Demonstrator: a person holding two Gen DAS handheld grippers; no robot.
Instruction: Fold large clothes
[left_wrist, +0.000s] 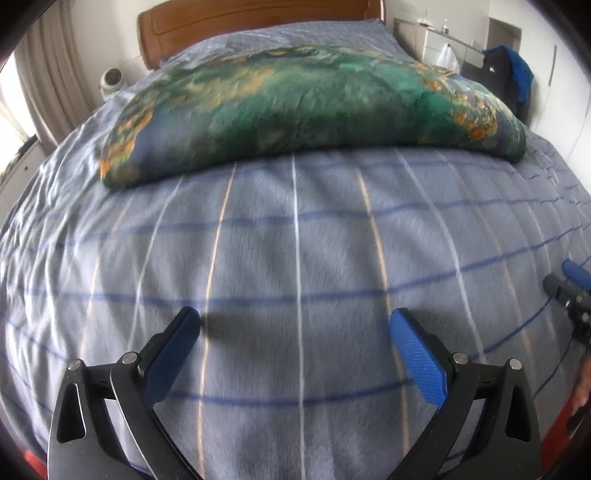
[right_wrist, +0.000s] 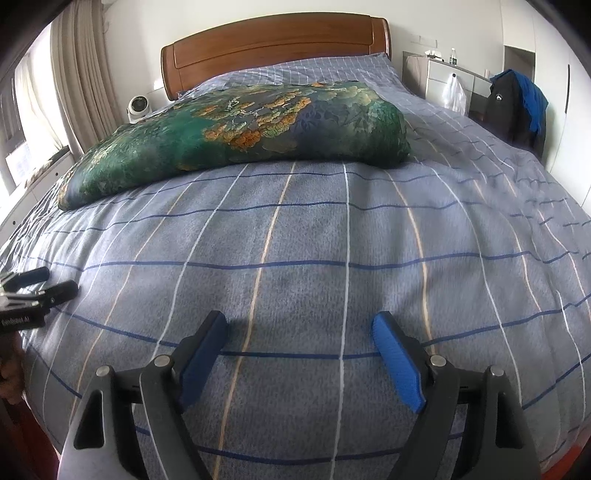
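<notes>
Left wrist view: the left gripper (left_wrist: 295, 325) is seen angled down over the grey-blue checked cover (left_wrist: 295, 240) of the bed, its blue pads spread wide with only fabric showing between them
Left gripper fingers: released; nothing is grasped, and whether the tips touch the cover cannot be told
Right wrist view: the right gripper (right_wrist: 300, 326) is tilted down at the same checked cover (right_wrist: 314, 240), its two blue pads held well apart
Right gripper fingers: released, nothing is clasped between them
Relation of the two: each gripper is caught at the edge of the other's view, side by side over the near part of the bed; the right one is seen at the right border (left_wrist: 570, 288), the left one at the left border (right_wrist: 33, 288)
Task's thing: a folded green and orange patterned bundle (right_wrist: 236, 147) is laid across the middle of the bed, beyond both grippers and well apart from them; its kind of garment cannot be made out
Hidden or cut off: the hands are shown only as slivers at the frame borders; the near edge of the bed is covered by the gripper bodies
Hard to make out: the left wrist view is blurred, so the bundle's pattern (left_wrist: 295, 96) is smeared
Background: a wooden headboard (right_wrist: 277, 44) is seen at the far end, and dark and blue clothing (right_wrist: 517, 103) is hung to the right
</notes>
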